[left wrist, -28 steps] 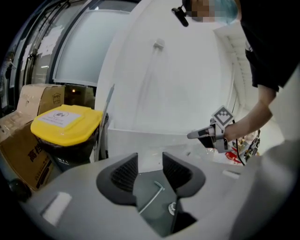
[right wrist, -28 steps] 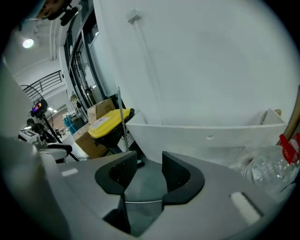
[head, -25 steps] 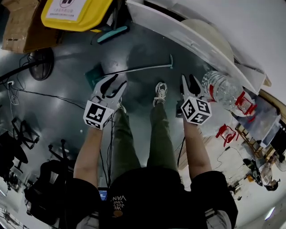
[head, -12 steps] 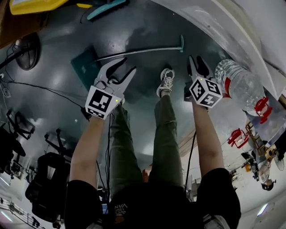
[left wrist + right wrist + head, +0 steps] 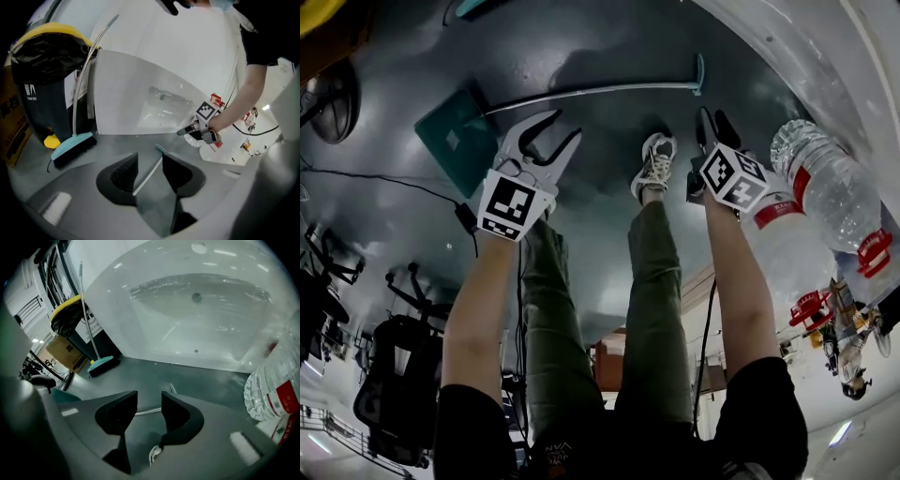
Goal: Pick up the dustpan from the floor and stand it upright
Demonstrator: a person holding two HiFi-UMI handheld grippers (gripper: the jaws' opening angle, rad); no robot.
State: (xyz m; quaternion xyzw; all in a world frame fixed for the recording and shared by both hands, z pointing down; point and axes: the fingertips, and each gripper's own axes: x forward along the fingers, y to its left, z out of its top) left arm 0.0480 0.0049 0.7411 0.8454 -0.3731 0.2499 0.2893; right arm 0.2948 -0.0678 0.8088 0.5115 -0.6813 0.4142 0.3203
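Dustpan (image 5: 455,141): head view whole, others prob. partial.

My head camera looks steeply down at the dark grey floor (image 5: 581,42). The cameras on my left gripper (image 5: 562,127) and right gripper (image 5: 713,117) sit low, looking along their jaws. All three views share the long silver dustpan handle (image 5: 591,89).

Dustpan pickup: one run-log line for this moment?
dustpan: flat on floor, not lifted | left hand-held gripper: open, empty, aimed at handle | right hand-held gripper: open, empty
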